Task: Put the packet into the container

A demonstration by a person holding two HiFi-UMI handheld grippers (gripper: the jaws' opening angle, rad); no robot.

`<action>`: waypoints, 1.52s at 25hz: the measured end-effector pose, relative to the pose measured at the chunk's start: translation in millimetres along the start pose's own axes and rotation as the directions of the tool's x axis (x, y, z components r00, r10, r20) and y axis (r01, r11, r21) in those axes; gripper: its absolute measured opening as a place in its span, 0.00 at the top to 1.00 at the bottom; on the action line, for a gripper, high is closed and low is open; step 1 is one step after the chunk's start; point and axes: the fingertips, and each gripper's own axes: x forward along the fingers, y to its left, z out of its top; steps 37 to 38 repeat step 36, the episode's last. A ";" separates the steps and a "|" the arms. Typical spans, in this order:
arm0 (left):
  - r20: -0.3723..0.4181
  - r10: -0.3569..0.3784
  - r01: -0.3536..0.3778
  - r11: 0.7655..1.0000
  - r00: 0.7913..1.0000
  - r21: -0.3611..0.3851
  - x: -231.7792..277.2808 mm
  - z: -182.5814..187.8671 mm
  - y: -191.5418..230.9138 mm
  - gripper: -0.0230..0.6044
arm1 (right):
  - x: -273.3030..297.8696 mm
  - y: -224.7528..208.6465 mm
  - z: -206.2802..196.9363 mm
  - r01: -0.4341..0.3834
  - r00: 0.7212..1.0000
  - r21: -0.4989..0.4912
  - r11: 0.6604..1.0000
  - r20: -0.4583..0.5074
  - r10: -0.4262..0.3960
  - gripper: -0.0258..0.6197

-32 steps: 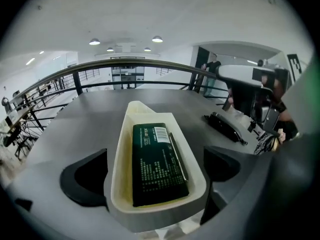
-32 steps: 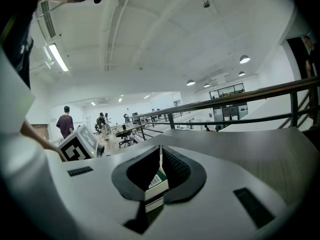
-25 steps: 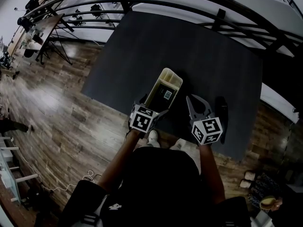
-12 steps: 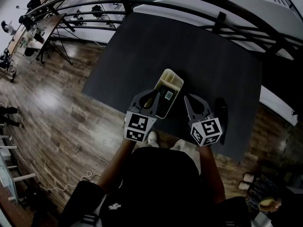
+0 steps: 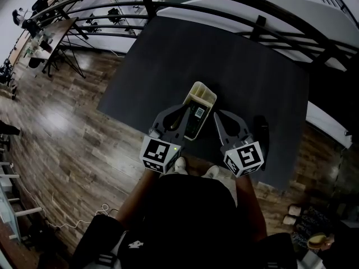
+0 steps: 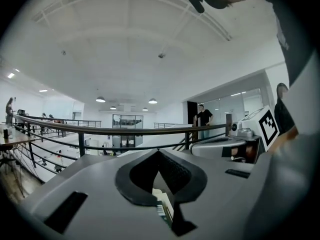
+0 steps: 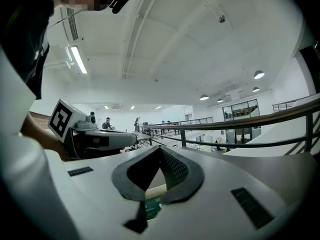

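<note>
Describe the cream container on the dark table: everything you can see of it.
The container is a long, narrow cream tray, plastic by its look, open on top, with a small divided section at its far end. It lies flat on the dark table, near its front edge. A dark packet with a pale label lies inside. The left gripper overlaps its near-left rim in the head view; contact cannot be told.

**Part-covered container, unreadable label**
The left gripper (image 5: 181,112) covers part of the left wall of the container (image 5: 203,93). The label print on the packet (image 5: 197,117) is too small to read, and the dark object (image 5: 262,132) beside the right gripper (image 5: 217,116) is too dim to name.
</note>
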 end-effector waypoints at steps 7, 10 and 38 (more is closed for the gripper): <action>0.073 -0.034 0.033 0.999 0.997 0.022 -4.9 17.9 -14.4 0.96 | -9.0 17.0 26.1 -0.035 0.994 -0.061 0.998 0.098 0.041 0.96; 0.081 -0.042 0.040 0.999 0.996 0.022 -5.7 18.7 -18.5 0.96 | -11.4 19.3 28.7 -0.029 0.994 -0.078 0.997 0.105 0.037 0.96; 0.136 -0.085 0.083 0.996 0.987 0.016 -4.3 23.8 -28.7 0.96 | -9.0 18.8 31.1 -0.024 0.995 -0.101 0.995 0.089 0.033 0.96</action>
